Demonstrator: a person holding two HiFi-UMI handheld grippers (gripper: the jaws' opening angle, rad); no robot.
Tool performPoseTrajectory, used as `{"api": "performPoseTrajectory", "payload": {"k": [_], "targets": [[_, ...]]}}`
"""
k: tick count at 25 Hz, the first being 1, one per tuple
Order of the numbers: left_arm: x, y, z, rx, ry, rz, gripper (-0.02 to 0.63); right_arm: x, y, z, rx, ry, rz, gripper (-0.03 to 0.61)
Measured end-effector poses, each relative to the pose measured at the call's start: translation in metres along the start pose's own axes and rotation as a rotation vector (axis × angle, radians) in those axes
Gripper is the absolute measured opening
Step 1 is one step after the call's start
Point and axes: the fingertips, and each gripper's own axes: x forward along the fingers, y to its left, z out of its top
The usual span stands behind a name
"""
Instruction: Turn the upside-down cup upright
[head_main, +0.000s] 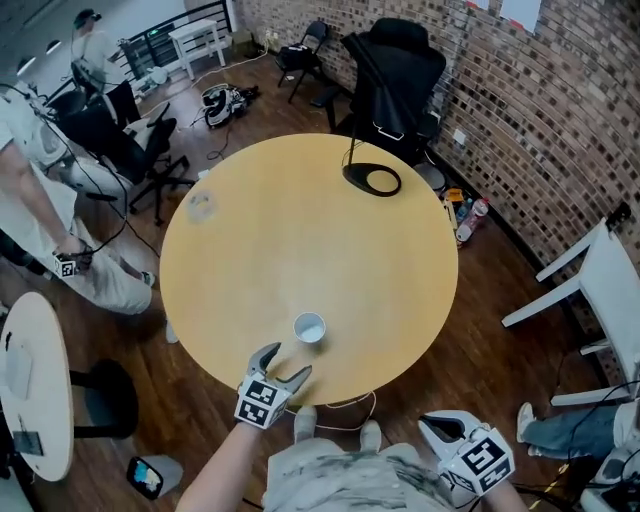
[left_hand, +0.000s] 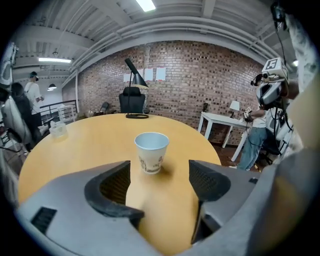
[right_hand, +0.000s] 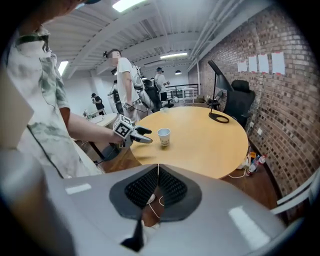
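Only the left gripper view shows print on the upright cup (left_hand: 151, 152), beyond the wide, empty jaws of the left gripper (left_hand: 159, 172). The right gripper (right_hand: 156, 175) has its jaws together. Round wooden table (head_main: 330, 230); brick wall (head_main: 540, 110).

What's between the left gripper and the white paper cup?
Just bare round tan wooden table between the left gripper and the white paper cup, as the left gripper view shows.

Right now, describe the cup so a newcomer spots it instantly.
On the round wooden table, near the person's edge, just ahead of the left tongs, stands a small white paper cup, mouth up. The black lamp base and clear tub sit far off.
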Motion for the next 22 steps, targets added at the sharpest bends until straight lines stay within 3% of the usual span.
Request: {"api": "performPoseTrajectory", "payload": {"k": [4,11,16,22], "targets": [[-0.07,-0.036,-0.004,-0.094,0.037,0.104,0.359,-0.005,0.001,-0.016,-0.015,-0.039,0.087,0.005],[-0.17,-0.139,-0.007,-0.153,0.094,0.152,0.337,-0.016,0.033,-0.037,-0.089,-0.074,0.223,0.012],[-0.234,-0.201,0.0,-0.18,-0.011,0.095,0.333,-0.035,0.082,-0.039,-0.15,-0.118,0.226,0.014],[-0.334,-0.256,-0.032,-0.197,-0.137,-0.012,0.317,-0.054,0.192,-0.067,-0.136,-0.172,0.158,0.031]]}}
